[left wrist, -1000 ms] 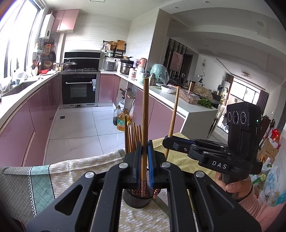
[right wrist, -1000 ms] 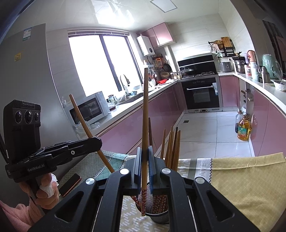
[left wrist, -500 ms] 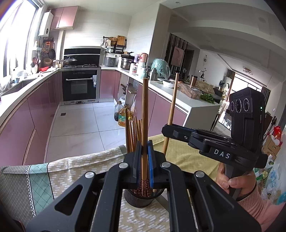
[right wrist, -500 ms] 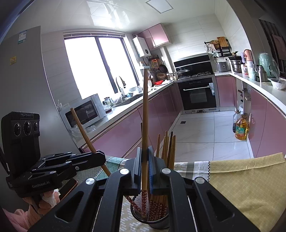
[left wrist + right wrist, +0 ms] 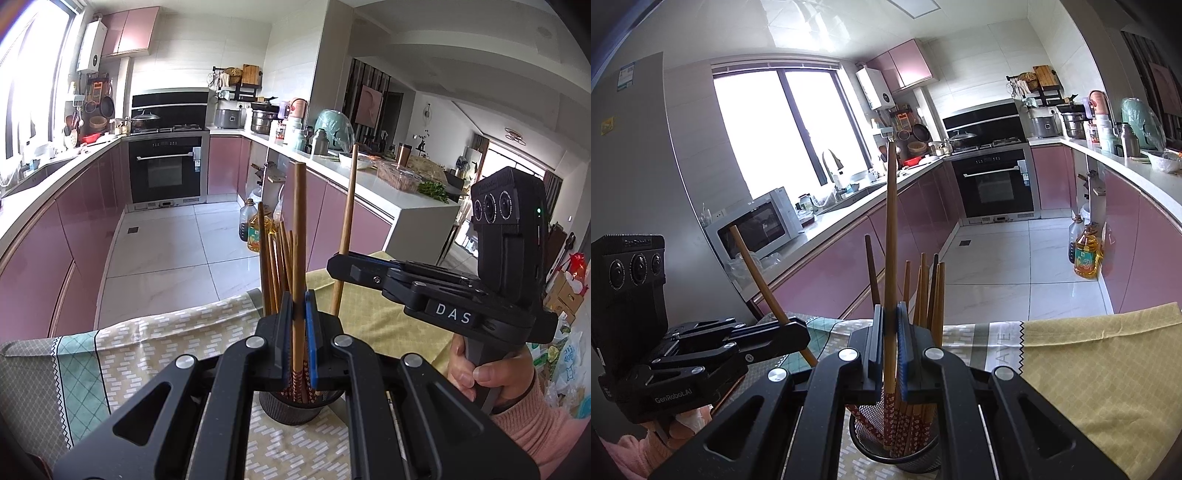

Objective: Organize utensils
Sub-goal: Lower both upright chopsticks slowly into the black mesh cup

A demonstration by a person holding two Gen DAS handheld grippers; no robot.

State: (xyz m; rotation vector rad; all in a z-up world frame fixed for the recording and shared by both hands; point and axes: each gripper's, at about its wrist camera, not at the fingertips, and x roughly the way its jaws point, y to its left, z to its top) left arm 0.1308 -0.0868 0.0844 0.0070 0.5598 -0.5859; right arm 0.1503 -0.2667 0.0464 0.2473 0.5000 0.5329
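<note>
A black mesh holder [image 5: 295, 410] stands on the patterned tablecloth, with several wooden chopsticks [image 5: 275, 266] upright in it. My left gripper [image 5: 299, 306] is shut on one upright chopstick [image 5: 298, 240], whose red patterned lower end reaches into the holder. From the right, my right gripper [image 5: 343, 267] comes in shut on a second chopstick [image 5: 349, 206]. In the right wrist view, the right gripper [image 5: 890, 317] holds its chopstick [image 5: 891, 240] with the patterned end inside the holder [image 5: 916, 458]. The left gripper [image 5: 801, 334] is at the left with its slanted chopstick [image 5: 757, 273].
A yellow cloth [image 5: 1089, 369] covers the table's right part and a teal-edged patterned cloth [image 5: 74, 369] its left. The table's far edge drops to a tiled kitchen floor. Oil bottles [image 5: 1086, 254] stand by the pink cabinets. A person's hand [image 5: 491, 373] holds the right gripper's handle.
Both held chopsticks have come down a little; their patterned ends now sit deeper in the holder. The holder looks nearer in both views. Both grips stay shut.
</note>
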